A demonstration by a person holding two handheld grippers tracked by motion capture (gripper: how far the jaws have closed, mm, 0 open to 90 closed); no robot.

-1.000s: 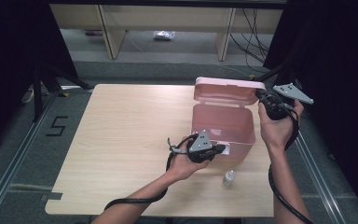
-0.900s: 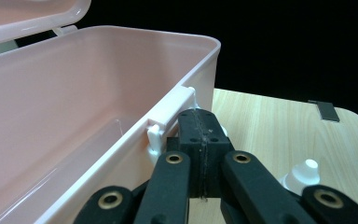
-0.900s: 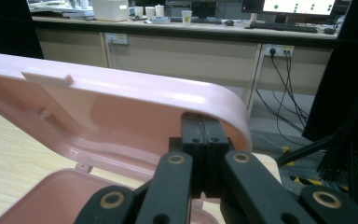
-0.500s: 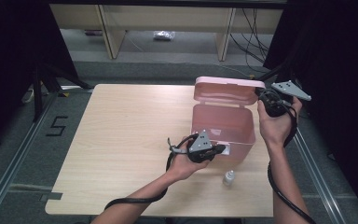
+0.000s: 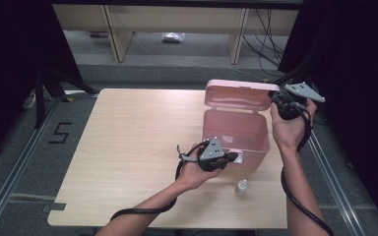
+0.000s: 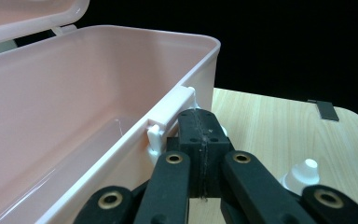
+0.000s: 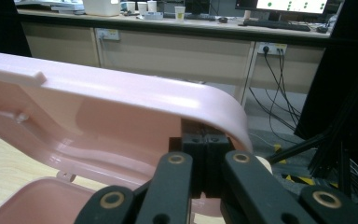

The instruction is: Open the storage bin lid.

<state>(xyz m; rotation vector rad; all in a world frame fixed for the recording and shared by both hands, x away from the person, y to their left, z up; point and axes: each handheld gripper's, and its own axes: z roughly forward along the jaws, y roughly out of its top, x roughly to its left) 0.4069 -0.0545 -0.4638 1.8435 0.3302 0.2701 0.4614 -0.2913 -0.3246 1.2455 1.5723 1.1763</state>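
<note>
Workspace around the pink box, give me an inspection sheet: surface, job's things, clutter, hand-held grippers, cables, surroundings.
Surface: light wooden table, bare apart from the items below.
Job's things: pink box at the table's right side, lid raised, inside looks empty.
Clutter: one small white-capped bottle standing in front of the box.
Grippers: left hand-held gripper shut, tips at the box's front latch; right hand-held gripper shut, tips against the lid's rim.
Cables: a black cable trails from each gripper along the forearms.
Surroundings: dark curtains at both sides, shelving and floor wires behind the table.
</note>
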